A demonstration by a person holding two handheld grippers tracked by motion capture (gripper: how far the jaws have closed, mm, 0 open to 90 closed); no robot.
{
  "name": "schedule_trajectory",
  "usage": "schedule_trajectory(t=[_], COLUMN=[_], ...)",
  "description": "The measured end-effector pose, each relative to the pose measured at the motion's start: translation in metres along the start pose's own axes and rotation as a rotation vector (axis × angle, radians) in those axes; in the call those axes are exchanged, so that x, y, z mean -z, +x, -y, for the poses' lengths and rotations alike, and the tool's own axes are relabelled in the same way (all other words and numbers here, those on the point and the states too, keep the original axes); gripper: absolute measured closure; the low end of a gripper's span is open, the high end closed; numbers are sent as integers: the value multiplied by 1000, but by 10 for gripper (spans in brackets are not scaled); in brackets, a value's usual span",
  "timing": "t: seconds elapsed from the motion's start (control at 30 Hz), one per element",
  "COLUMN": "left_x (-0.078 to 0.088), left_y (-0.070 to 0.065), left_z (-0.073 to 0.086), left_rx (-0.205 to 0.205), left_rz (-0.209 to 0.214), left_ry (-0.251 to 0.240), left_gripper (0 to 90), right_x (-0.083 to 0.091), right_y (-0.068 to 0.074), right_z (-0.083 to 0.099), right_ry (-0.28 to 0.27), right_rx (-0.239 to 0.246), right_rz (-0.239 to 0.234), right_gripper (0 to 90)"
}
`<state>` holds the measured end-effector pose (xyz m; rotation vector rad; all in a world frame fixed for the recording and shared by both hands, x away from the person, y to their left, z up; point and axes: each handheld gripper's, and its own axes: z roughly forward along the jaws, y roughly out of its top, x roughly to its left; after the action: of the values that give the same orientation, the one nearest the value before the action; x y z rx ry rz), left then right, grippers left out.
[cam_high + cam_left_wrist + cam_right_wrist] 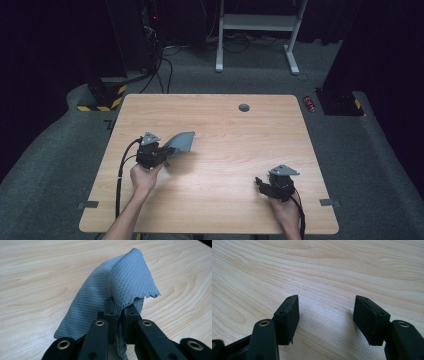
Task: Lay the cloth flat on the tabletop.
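Left tool (119, 311) clamped on grey cloth (117, 287), lifted near bench (225, 120) left edge; right tool (326, 315) apart, idle. Placement/folding left.

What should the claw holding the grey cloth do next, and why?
Probably bring the open right claw over to pinch a free edge. The left claw is shut on the cloth, which hangs bunched and partly lifted above the table, so a second grip could spread it.

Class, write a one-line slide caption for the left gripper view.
Left claw shut on a grey cloth, lifting it off the wooden table.
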<state>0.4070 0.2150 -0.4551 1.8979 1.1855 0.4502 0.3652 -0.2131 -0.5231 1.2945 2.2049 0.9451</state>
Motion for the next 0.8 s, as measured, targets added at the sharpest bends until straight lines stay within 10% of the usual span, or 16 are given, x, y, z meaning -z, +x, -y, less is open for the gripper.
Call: schedule_trajectory(t=[0.8], left_x=[-16], left_y=[-60], left_z=[-19], left_rx=[-69], left_rz=[184], left_ry=[-9], left_gripper=[844], right_x=[0], right_y=[0], right_z=[0], right_ry=[0], right_rx=[0], right_rz=[0], right_gripper=[374])
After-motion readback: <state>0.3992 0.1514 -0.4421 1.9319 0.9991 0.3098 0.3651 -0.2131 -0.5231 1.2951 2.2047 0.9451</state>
